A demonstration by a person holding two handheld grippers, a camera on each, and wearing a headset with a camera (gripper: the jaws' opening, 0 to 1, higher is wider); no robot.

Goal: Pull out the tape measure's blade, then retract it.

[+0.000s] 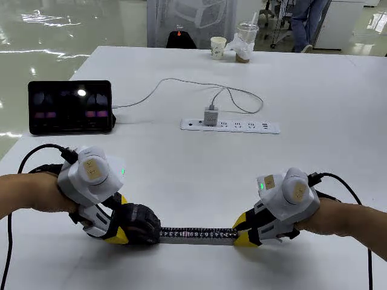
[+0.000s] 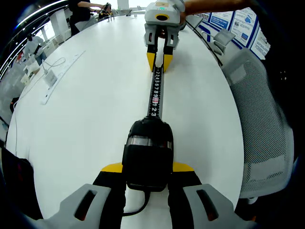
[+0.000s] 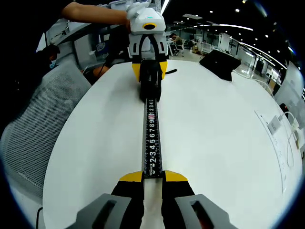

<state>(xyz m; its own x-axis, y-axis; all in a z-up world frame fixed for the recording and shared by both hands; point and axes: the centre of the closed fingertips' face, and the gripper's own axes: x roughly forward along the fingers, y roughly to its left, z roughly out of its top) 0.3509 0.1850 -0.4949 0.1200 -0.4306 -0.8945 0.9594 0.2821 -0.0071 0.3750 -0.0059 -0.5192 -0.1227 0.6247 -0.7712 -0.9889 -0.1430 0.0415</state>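
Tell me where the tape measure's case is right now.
The case sits at the head view's lower left on the table, clamped in the left gripper, its blade running to the right gripper.

- A dark tablet [image 1: 70, 106] is stood near the left edge of the white table [image 1: 181, 175].
- A white power strip [image 1: 230, 125] is laid mid-table, with a charger [image 1: 210, 115] plugged into it.
- A grey cable [image 1: 181, 80] is run from the charger toward the tablet.
- A paper cup [image 1: 217, 47] and a clear plastic cup [image 1: 247, 31] are set at the far edge.
- A grey mesh chair [image 2: 267, 119] is placed beside the table.
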